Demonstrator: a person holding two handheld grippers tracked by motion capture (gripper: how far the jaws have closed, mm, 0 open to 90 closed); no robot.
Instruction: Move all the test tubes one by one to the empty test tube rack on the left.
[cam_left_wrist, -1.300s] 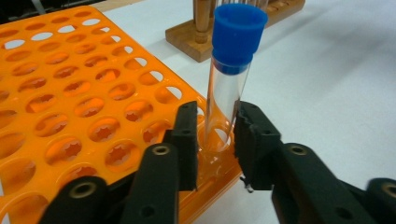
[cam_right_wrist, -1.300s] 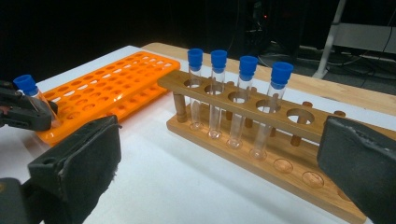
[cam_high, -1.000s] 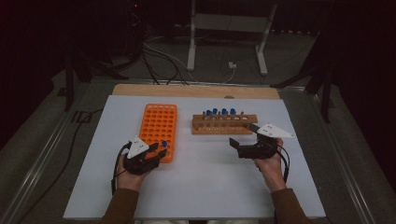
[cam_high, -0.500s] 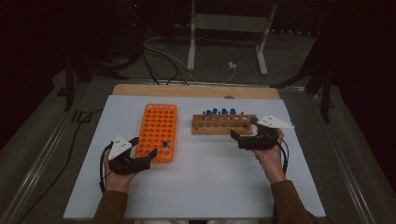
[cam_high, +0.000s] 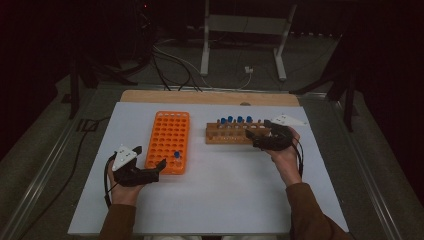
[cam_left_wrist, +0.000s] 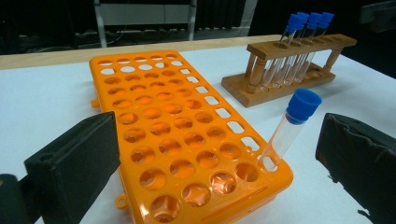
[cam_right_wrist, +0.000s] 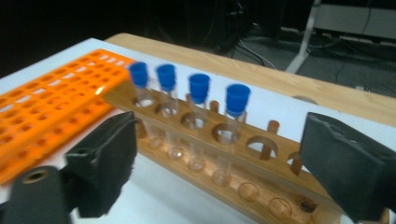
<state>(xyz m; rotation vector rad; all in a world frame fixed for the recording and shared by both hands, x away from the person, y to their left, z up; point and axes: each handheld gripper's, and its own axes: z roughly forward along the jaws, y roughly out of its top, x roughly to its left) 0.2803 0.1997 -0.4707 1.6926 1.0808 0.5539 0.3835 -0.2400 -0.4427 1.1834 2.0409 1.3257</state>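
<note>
An orange tube rack (cam_high: 167, 140) lies left of centre on the white table. One clear tube with a blue cap (cam_high: 176, 156) stands tilted in its near right corner hole (cam_left_wrist: 289, 126). A wooden rack (cam_high: 235, 135) to the right holds several blue-capped tubes (cam_right_wrist: 200, 88); its right-hand holes are empty. My left gripper (cam_high: 159, 166) is open, just short of the orange rack's near end (cam_left_wrist: 177, 135), with the lone tube between and beyond its jaws. My right gripper (cam_high: 252, 138) is open at the wooden rack's right end (cam_right_wrist: 224, 158), with nothing in it.
The white tabletop (cam_high: 225, 190) has bare room in front of both racks. A wooden strip (cam_high: 210, 96) runs along its far edge. Cables and a metal stand (cam_high: 240, 45) sit on the dark floor behind.
My left gripper has drawn back left from the orange rack, leaving the blue-capped tube standing in it. My right gripper has moved forward up to the wooden rack.
</note>
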